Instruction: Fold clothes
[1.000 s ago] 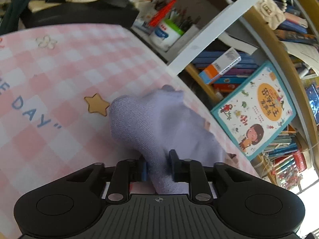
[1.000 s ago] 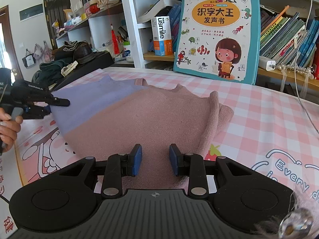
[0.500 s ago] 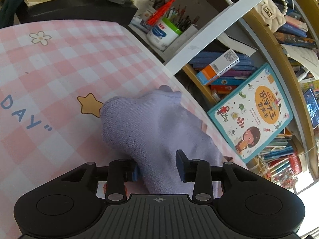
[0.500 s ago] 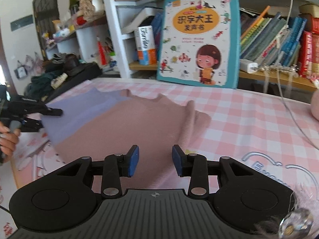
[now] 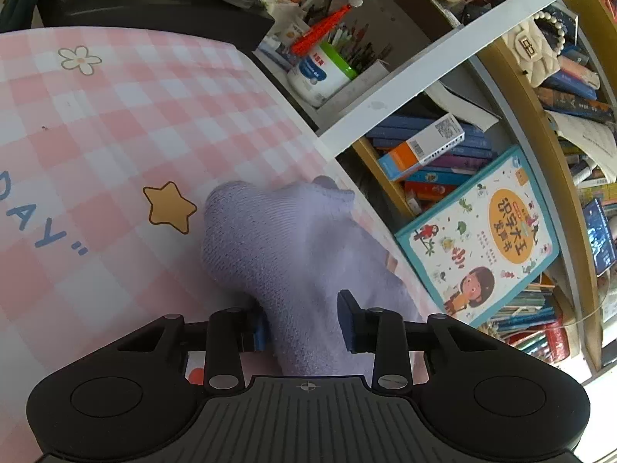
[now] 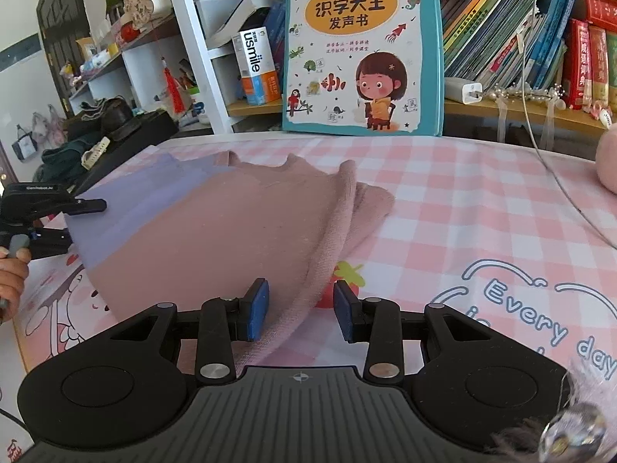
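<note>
My left gripper [image 5: 300, 322] is closing on the lilac-and-pink knit sweater [image 6: 216, 227]; my right gripper [image 6: 300, 308] straddles its hem, unclenched. Folding barely begun.

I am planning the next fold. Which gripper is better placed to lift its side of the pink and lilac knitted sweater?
Probably left: the left gripper is closing around the lilac edge of the knitted sweater; the right gripper only straddles the pink edge, open.
</note>
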Demonstrator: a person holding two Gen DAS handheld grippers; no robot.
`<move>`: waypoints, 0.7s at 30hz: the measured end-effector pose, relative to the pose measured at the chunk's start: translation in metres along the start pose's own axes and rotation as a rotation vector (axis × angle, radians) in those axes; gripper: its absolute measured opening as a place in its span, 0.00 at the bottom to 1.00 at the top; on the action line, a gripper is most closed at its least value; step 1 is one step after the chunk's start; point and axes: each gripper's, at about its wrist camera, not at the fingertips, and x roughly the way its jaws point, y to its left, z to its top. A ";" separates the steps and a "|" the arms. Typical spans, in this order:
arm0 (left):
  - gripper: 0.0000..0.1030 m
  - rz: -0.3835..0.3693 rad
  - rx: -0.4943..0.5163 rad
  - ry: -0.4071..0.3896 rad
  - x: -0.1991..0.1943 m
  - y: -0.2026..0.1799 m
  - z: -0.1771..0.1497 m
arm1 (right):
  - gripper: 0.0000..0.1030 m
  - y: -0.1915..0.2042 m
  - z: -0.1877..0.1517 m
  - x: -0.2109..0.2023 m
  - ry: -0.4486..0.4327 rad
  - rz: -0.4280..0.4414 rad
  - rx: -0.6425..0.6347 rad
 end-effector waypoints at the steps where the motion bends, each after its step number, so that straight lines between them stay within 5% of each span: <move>1: 0.20 0.007 0.006 -0.001 0.001 0.000 0.000 | 0.33 0.000 0.000 0.000 0.000 0.002 0.004; 7: 0.09 -0.045 0.044 -0.024 -0.009 -0.012 0.001 | 0.31 -0.001 -0.001 -0.001 -0.003 0.010 0.025; 14: 0.09 -0.116 0.347 -0.114 -0.035 -0.080 -0.007 | 0.31 -0.003 -0.001 0.001 -0.005 0.013 0.038; 21: 0.09 -0.170 0.686 -0.161 -0.045 -0.152 -0.049 | 0.31 -0.004 -0.001 0.002 -0.006 0.011 0.043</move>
